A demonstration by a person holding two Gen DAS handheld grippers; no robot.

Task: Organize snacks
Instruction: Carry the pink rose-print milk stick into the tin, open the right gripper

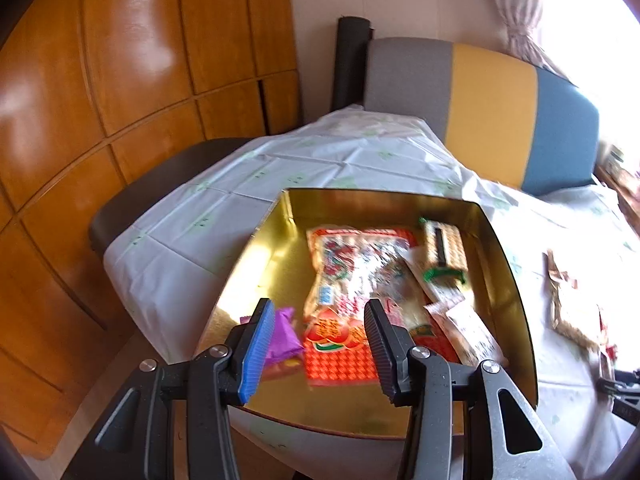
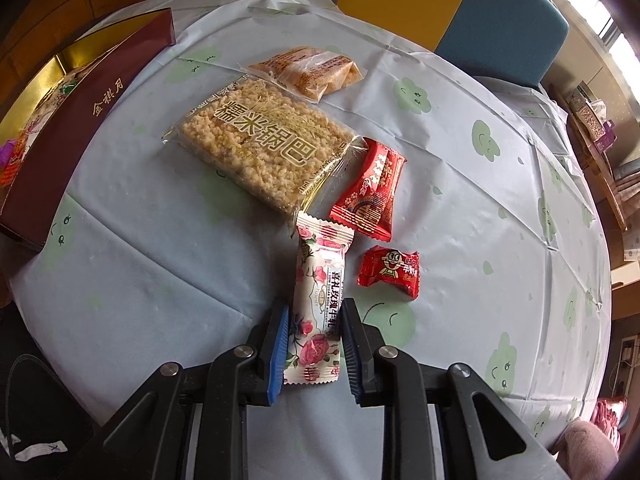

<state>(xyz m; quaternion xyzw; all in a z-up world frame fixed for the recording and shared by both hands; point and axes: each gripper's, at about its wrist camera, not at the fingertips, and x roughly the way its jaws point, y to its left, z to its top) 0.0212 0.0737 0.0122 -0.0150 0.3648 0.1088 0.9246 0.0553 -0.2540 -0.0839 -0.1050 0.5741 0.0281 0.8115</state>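
Floral-wrapped nougat bar [image 2: 318, 304] sits between the narrowed fingers of the right gripper [image 2: 314, 350], both pads pressing its sides, low over the pale surface [image 2: 140, 272]. Just beyond the bar lie a small red candy [image 2: 390, 271], a longer red packet [image 2: 370, 190] and a large rice-crisp pack [image 2: 260, 144]. Left of them, the left gripper [image 1: 318, 344] hangs wide and holding nothing above a gold-lined box [image 1: 508, 280] containing a red printed packet [image 1: 344, 308] and a purple candy [image 1: 284, 336].
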